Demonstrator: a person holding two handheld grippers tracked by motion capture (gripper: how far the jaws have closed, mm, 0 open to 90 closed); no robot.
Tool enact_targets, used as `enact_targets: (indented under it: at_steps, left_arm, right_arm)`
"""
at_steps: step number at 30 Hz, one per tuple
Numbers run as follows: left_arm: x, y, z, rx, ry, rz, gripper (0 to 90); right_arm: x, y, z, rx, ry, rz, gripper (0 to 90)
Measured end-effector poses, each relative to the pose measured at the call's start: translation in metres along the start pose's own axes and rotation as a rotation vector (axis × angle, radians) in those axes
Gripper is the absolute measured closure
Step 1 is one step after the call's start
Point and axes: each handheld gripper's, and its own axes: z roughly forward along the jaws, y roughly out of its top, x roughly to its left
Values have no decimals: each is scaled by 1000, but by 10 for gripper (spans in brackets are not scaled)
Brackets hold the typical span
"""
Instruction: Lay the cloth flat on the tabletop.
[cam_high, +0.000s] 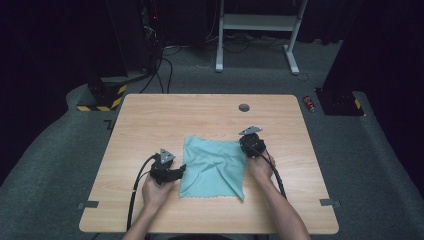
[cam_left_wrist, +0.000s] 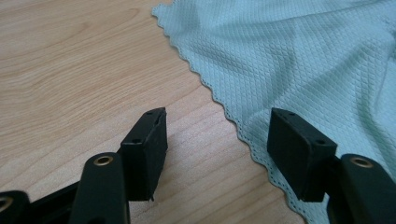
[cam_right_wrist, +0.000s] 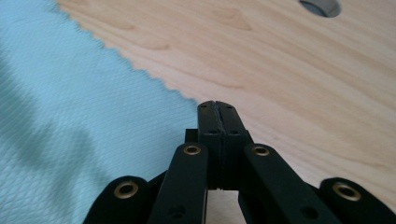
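Cloth (cam_high: 214, 167) lies mid-table, centre of high view, mostly flat, no fold made yet. My left gripper (cam_left_wrist: 217, 140) spread, straddling its scalloped edge, pinching nothing. My right gripper (cam_right_wrist: 217, 116) pressed together at cloth's edge; whether it pinches fabric, can't tell.

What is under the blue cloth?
The cloth lies spread on the wooden table, so the table is under it. Whether anything small hides beneath cannot be seen; the cloth covers that part, with soft folds.

— What sort of place is this?
— A lab: grey carpet (cam_high: 60, 150), a bare wooden table (cam_high: 150, 115), hazard-striped stand base (cam_high: 102, 97), loose cables (cam_high: 162, 70), a white desk frame (cam_high: 260, 30) behind.
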Motion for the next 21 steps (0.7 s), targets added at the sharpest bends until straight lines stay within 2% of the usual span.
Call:
enact_targets:
  at_steps: [5, 8, 10, 13, 16, 17, 19, 21]
  left_arm:
    - [-1, -1, -1, -2, 3, 1, 388]
    - [-2, -1, -1, -4, 4, 2, 391]
    - [-1, -1, -1, -2, 1, 1, 391]
    - [-2, -1, -1, -3, 4, 1, 391]
    - [-2, -2, -3, -12, 2, 2, 406]
    - [-1, -3, -5, -36, 0, 7, 429]
    - [1, -4, -10, -87, 0, -4, 456]
    - [1, -4, -15, -86, -21, -9, 464]
  right_arm:
    - [-9, 15, 6, 20, -15, -1, 900]
    - [-13, 18, 15, 59, -30, 0, 900]
    - [-16, 17, 21, 70, -14, 25, 891]
    - [-20, 11, 24, 84, -6, 47, 795]
    - [-18, 6, 12, 26, 29, 69, 759]
    - [-15, 4, 5, 8, 44, 65, 750]
    - [-6, -3, -10, -23, 89, 35, 739]
    - [3, -13, -26, -34, 129, 2, 733]
